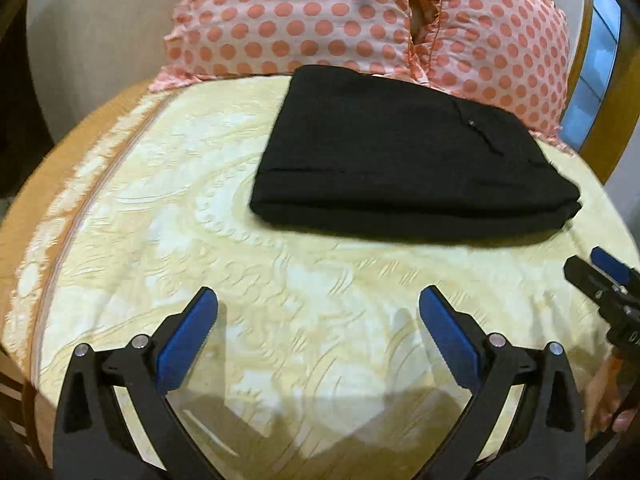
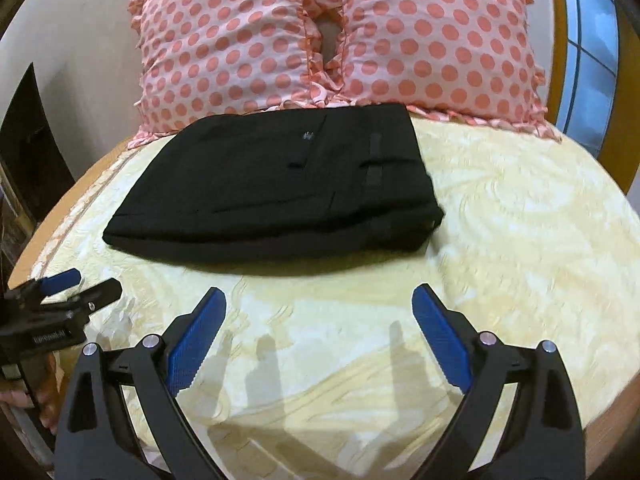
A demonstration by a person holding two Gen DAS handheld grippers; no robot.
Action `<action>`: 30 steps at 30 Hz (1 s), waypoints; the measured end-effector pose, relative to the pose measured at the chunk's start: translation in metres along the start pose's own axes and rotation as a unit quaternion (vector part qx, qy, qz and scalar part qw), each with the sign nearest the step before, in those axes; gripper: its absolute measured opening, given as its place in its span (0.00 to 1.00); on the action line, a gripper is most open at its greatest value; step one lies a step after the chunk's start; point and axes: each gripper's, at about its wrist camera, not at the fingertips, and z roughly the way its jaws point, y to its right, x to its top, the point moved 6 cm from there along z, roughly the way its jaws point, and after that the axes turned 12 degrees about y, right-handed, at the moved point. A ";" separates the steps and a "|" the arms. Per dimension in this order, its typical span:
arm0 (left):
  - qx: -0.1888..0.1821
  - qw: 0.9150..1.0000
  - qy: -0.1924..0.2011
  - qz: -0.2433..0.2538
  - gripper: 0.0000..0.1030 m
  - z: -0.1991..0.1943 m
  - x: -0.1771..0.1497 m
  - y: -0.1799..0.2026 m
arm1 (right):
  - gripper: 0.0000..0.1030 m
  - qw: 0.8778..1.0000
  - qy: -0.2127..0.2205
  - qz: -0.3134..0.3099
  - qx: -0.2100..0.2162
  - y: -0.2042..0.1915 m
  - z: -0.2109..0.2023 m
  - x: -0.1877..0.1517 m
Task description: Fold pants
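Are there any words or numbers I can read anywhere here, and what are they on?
None can be read.
Left gripper: white lettering on its black body, too blurred to read.
Right gripper: a few white characters at the picture's edge, cut off.
Black pants: small pale mark, too small to read.

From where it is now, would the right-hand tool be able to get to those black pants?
Probably yes. The right tool is open and holds nothing, and only bare bedspread lies between it and the folded black pants. The left tool sits off to the side, out of the way.
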 end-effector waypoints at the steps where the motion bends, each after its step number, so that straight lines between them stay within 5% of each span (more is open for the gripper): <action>1: 0.007 1.000 0.005 0.006 0.98 -0.003 -0.002 0.000 | 0.93 1.000 -0.002 -0.001 -0.005 -0.001 0.000 -0.004; 30: 0.009 0.998 0.053 0.030 0.98 -0.012 -0.017 0.007 | 0.99 0.998 0.009 -0.033 -0.045 -0.010 -0.001 -0.029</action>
